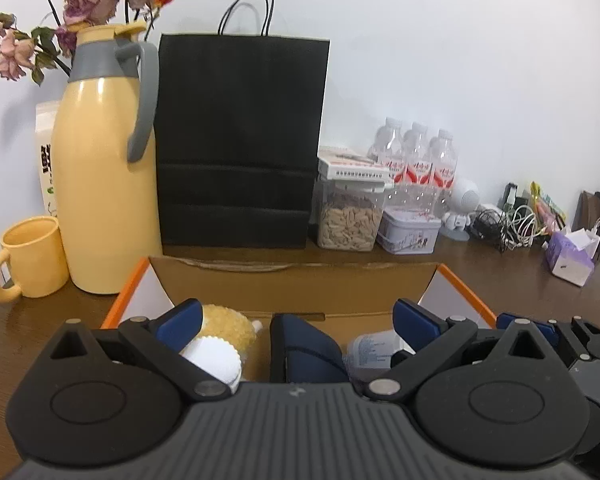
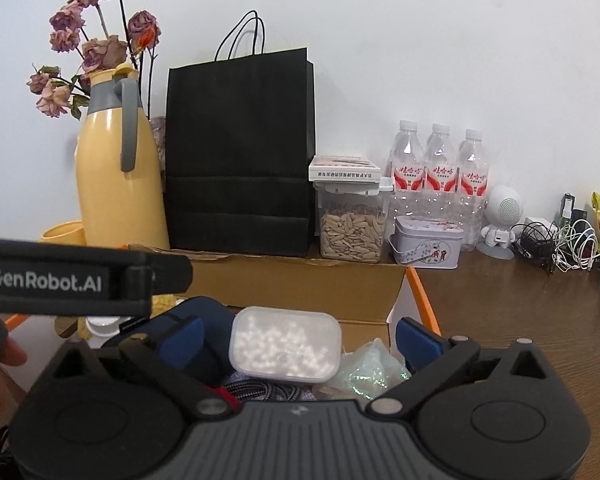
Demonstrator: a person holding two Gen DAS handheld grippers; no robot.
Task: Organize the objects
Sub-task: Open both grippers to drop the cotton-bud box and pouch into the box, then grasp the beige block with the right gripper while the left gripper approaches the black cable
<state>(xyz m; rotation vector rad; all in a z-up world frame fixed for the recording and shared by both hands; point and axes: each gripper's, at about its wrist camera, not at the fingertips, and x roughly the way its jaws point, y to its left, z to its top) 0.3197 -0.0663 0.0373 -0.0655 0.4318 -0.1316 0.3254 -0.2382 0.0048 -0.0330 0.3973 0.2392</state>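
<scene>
An open cardboard box with orange-edged flaps sits on the brown table and holds loose items. My left gripper is open above it, over a yellow jar with a white lid, a dark blue pouch and a white labelled container. My right gripper is open above the same box, over a clear lidded container of white beads, the blue pouch, a glittery plastic bag and a braided cable. The left gripper's body crosses the right view's left side.
Behind the box stand a yellow thermos jug, a yellow mug, a black paper bag, a seed jar, a tin, three water bottles, a white robot figurine, tangled cables and a tissue box.
</scene>
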